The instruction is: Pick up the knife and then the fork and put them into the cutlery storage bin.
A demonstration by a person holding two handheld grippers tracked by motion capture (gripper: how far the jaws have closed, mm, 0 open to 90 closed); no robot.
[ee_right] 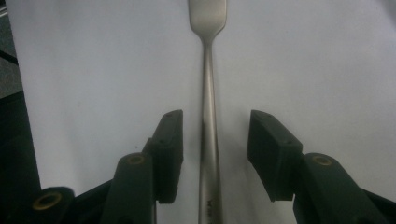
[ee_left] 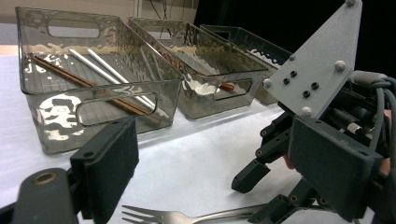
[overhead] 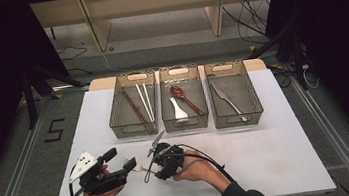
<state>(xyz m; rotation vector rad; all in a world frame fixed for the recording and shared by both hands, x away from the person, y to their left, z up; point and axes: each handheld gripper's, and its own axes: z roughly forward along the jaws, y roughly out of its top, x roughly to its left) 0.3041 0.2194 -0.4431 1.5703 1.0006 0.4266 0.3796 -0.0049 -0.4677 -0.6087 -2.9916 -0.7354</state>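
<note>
Fork [ee_right: 208, 116] lies flat on table [overhead: 270, 156], handle between right gripper [ee_right: 215, 154] jaws, half open, pads clear. Left gripper [ee_left: 210, 186] wide by the tines, probably steadying for regrip toward 3 bins [overhead: 237, 115].

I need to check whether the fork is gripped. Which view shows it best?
The right gripper view: the fork lies on the white table between the right gripper's open jaws, neither pad touching its handle. The left gripper view shows its tines and part of the handle, low in the frame. In the high view it is small, between both grippers.
</note>
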